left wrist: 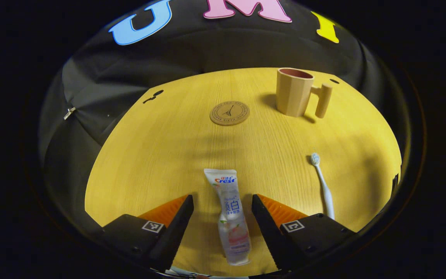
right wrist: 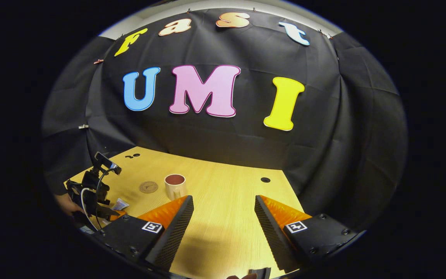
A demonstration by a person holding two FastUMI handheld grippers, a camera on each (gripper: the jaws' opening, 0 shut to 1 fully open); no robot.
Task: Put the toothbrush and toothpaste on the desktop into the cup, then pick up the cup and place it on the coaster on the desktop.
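Your left hand-held gripper [left wrist: 223, 217] sits low over the surface [left wrist: 161, 155], jaws spread, straddling the toothpaste [left wrist: 230, 217] without touching it. The tube lies flat between the two fingers, crimped end pointing away from you, so it seems lined up for a pinch across its width.

Toothbrush [left wrist: 323, 186]: flat on the surface, just right of that gripper, bristles pointing toward the cup.

Cup [left wrist: 294, 92]: upright at the far right, handle turned right, mouth open upward and ready to take both items.

Coaster [left wrist: 229, 113]: bare, far centre, left of the cup and apart from it.

Your right hand-held gripper [right wrist: 223, 224] hangs over a bare stretch of the surface, jaws apart, grasping nothing. It is likely kept back so the left has room. From there the cup [right wrist: 175, 186] and coaster [right wrist: 148, 187] stand side by side.
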